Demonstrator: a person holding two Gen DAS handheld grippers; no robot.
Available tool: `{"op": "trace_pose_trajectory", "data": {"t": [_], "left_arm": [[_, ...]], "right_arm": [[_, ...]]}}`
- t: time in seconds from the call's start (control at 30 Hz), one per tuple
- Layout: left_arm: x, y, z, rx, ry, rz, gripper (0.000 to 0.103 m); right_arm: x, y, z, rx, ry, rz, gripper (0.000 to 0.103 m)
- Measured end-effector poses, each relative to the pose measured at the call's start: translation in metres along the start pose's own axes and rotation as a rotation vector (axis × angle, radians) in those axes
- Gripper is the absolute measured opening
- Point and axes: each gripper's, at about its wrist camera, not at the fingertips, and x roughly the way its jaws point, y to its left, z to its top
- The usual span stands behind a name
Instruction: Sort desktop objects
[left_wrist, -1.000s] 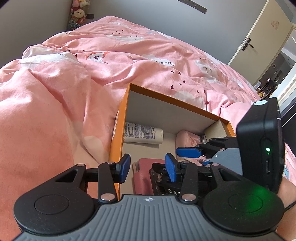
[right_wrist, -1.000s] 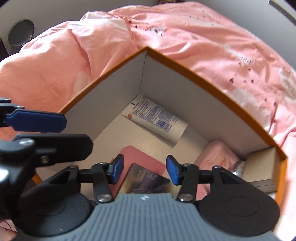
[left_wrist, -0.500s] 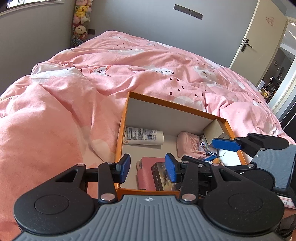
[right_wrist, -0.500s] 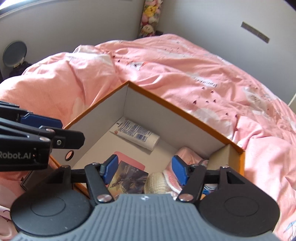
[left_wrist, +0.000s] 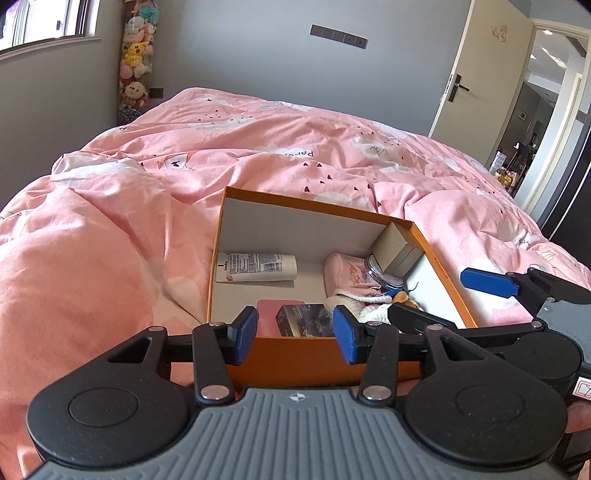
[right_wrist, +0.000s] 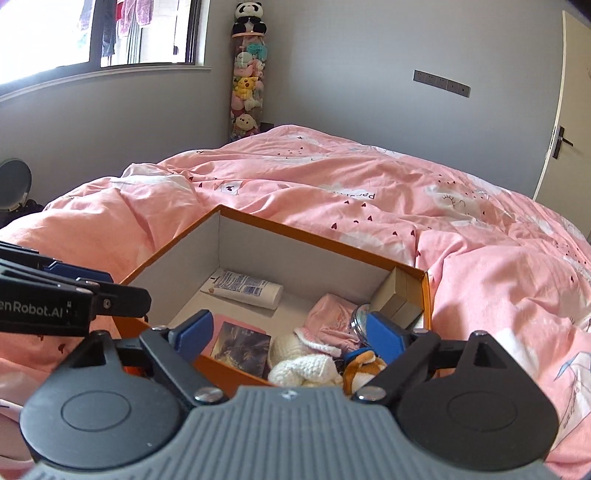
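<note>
Hovering tilted down before the near wall of the open orange cardboard box (left_wrist: 317, 360), the left gripper (left_wrist: 295, 334) has its blue pads parting, with nothing clamped between them. That box sits on the rumpled pink duvet (left_wrist: 110, 240) and holds a white squeeze tube (left_wrist: 258, 266) lying against its far wall, a dark printed card box (left_wrist: 304, 319) on a flat pink pad (left_wrist: 266, 317), and a folded pink cloth (left_wrist: 345, 271) beside a glass jar (left_wrist: 380, 271). Seen from the right wrist, the right gripper (right_wrist: 291, 338) hangs angled over the box's near rim, its jaws spreading wide and empty, above a cream knitted toy (right_wrist: 306, 363) and an orange plush (right_wrist: 362, 369); the left gripper's black arm juts in at the left edge.
</note>
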Motion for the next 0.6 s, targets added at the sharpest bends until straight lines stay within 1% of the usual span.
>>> {"op": "trace_pose_trajectory", "data": {"t": [0.03, 0.1, 0.17, 0.2, 0.43, 0.6], "left_arm": [[-0.001, 0.000, -0.002, 0.002, 0.006, -0.005, 0.054], [-0.001, -0.001, -0.007, 0.005, 0.017, -0.012, 0.055], [-0.002, -0.001, -0.012, 0.009, 0.023, -0.008, 0.056], [-0.002, -0.001, -0.014, 0.011, 0.027, -0.005, 0.056], [-0.004, 0.002, -0.031, 0.025, 0.061, 0.001, 0.056], [-0.003, 0.003, -0.044, 0.051, 0.114, -0.020, 0.057]], "right_arm": [[-0.002, -0.001, -0.005, 0.009, -0.005, -0.001, 0.095], [-0.006, 0.000, -0.013, 0.013, -0.009, -0.031, 0.096], [-0.008, 0.001, -0.020, -0.003, 0.001, -0.057, 0.096], [-0.010, 0.001, -0.023, -0.006, 0.008, -0.057, 0.096], [-0.015, -0.005, -0.048, 0.040, 0.093, -0.066, 0.096], [-0.020, -0.006, -0.063, -0.019, 0.157, -0.144, 0.096]]}}
